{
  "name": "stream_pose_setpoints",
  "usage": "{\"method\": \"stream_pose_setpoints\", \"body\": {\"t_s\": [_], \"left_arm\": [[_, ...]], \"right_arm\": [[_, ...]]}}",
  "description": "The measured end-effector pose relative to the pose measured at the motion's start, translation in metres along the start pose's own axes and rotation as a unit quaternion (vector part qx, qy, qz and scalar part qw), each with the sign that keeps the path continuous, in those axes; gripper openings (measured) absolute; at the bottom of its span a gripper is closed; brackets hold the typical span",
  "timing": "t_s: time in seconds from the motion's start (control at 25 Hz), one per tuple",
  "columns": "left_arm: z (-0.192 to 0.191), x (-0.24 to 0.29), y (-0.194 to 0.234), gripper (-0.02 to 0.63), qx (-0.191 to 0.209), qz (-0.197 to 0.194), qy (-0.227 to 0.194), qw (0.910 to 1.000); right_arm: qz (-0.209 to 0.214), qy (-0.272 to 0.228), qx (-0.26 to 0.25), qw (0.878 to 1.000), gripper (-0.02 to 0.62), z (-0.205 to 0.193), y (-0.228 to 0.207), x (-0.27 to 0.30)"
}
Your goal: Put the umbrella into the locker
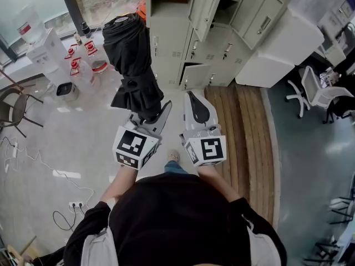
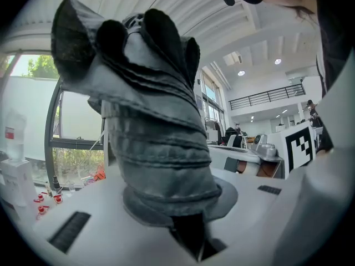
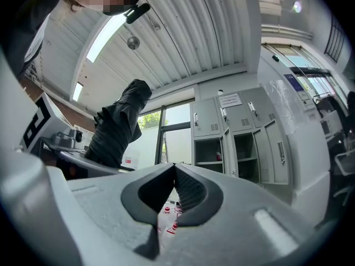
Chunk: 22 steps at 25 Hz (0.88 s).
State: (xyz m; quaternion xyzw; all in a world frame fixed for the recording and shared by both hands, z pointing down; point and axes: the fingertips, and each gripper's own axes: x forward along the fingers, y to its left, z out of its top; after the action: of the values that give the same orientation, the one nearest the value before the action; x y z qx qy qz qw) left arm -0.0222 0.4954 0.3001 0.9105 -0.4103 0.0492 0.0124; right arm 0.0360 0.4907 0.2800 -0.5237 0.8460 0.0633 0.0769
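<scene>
A folded black umbrella (image 1: 132,54) stands upright out of my left gripper (image 1: 150,115), which is shut on its lower end. In the left gripper view the umbrella (image 2: 150,121) fills the middle, and the jaws of the left gripper (image 2: 191,234) clamp its dark stem. My right gripper (image 1: 194,101) rides beside the left one, shut, with nothing between its fingers. In the right gripper view the tips of the right gripper (image 3: 175,166) meet. The grey lockers (image 1: 177,43) stand just ahead with several doors open, and an open compartment (image 3: 209,151) shows its shelf.
A water dispenser (image 1: 41,49) and red-capped bottles (image 1: 83,60) stand at the left by the window. A dark chair (image 1: 11,107) and floor cables (image 1: 33,159) lie further left. A white cabinet (image 1: 283,49) and an office chair (image 1: 313,90) are on the right.
</scene>
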Motion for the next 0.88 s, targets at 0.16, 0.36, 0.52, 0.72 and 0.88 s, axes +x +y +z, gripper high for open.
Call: {"method": "stream_pose_setpoints", "body": {"t_s": [0.16, 0.36, 0.52, 0.72, 0.88], "left_arm": [[0.006, 0.040, 0.019, 0.084, -0.008, 0.019, -0.001, 0.9998], [0.016, 0.081, 0.039, 0.084, -0.010, 0.042, -0.012, 0.9990], [0.019, 0.106, 0.051, 0.084, -0.004, 0.058, -0.012, 0.9982], [0.016, 0.127, 0.062, 0.084, -0.013, 0.067, -0.005, 0.9977], [0.015, 0.137, 0.070, 0.084, -0.016, 0.066, -0.001, 0.9977]], "right_arm": [[0.015, -0.002, 0.002, 1.000, 0.003, -0.003, -0.038, 0.034], [0.038, -0.014, 0.006, 0.999, 0.003, -0.008, -0.074, 0.069], [0.055, -0.013, 0.008, 0.998, 0.003, -0.015, -0.094, 0.093], [0.066, -0.008, 0.010, 0.998, 0.003, -0.025, -0.109, 0.112], [0.063, 0.000, 0.015, 0.998, 0.003, -0.033, -0.117, 0.120]]}}
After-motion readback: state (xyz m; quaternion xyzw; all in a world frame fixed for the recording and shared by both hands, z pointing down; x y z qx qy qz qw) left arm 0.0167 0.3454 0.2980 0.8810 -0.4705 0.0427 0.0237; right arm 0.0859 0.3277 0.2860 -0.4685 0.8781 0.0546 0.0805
